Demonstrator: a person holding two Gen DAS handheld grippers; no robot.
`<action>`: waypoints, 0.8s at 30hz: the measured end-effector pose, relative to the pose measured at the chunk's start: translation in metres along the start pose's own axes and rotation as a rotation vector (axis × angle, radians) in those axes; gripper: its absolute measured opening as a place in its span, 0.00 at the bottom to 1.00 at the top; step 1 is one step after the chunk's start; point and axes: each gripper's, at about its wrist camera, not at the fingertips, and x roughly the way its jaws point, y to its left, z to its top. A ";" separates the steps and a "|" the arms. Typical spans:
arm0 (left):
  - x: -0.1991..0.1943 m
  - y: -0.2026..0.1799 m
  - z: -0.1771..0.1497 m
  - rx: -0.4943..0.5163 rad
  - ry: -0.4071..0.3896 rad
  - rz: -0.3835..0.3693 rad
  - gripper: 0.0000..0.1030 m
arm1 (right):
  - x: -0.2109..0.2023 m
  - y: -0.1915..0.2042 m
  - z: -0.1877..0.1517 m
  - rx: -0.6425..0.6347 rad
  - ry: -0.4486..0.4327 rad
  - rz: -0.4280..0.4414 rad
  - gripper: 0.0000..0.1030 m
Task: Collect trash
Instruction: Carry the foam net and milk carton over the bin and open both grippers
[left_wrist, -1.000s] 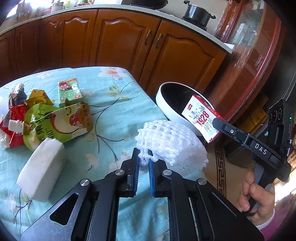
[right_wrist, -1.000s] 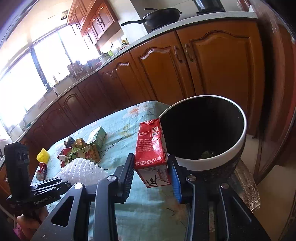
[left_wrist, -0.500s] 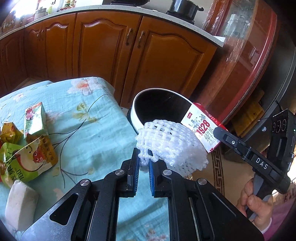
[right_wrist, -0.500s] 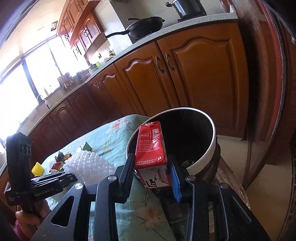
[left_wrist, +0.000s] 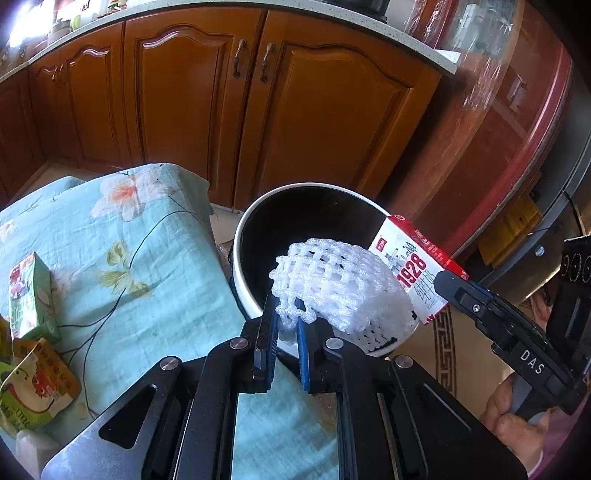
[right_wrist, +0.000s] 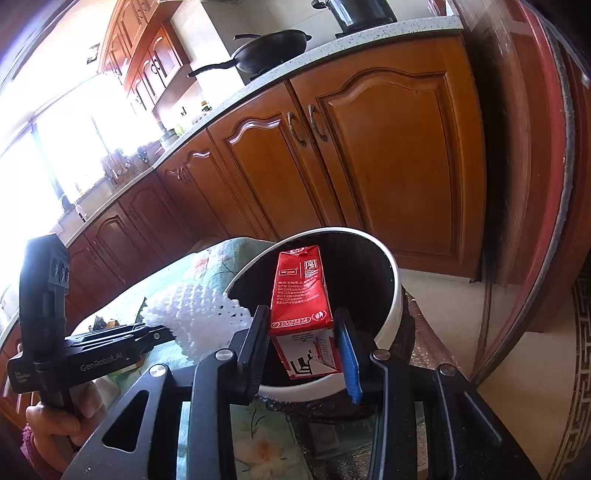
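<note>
My left hand-held gripper (left_wrist: 285, 334) pinches the white foam net (left_wrist: 340, 284) at frame centre; my right hand-held gripper (right_wrist: 303, 345) clamps the red carton (right_wrist: 302, 306) over the bin (right_wrist: 395, 295), lower centre.

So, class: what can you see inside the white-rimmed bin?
The white-rimmed bin shows only its dark inner wall. The red milk carton and white foam fruit net, each clamped in a gripper, cover its bottom, so any contents stay hidden.

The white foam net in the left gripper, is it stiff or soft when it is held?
The foam net looks soft: it droops past the left gripper, pinched only at an edge. Its open mesh suggests very little weight, so it would probably drop slowly into the bin.
</note>
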 end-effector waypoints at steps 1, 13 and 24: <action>0.005 -0.002 0.003 0.005 0.006 0.004 0.08 | 0.002 -0.001 0.002 -0.001 0.002 -0.002 0.35; 0.041 -0.007 0.021 0.010 0.077 0.037 0.18 | 0.026 -0.011 0.016 -0.017 0.045 -0.032 0.35; 0.028 0.001 0.006 -0.005 0.053 0.035 0.56 | 0.028 -0.026 0.015 0.054 0.050 -0.018 0.49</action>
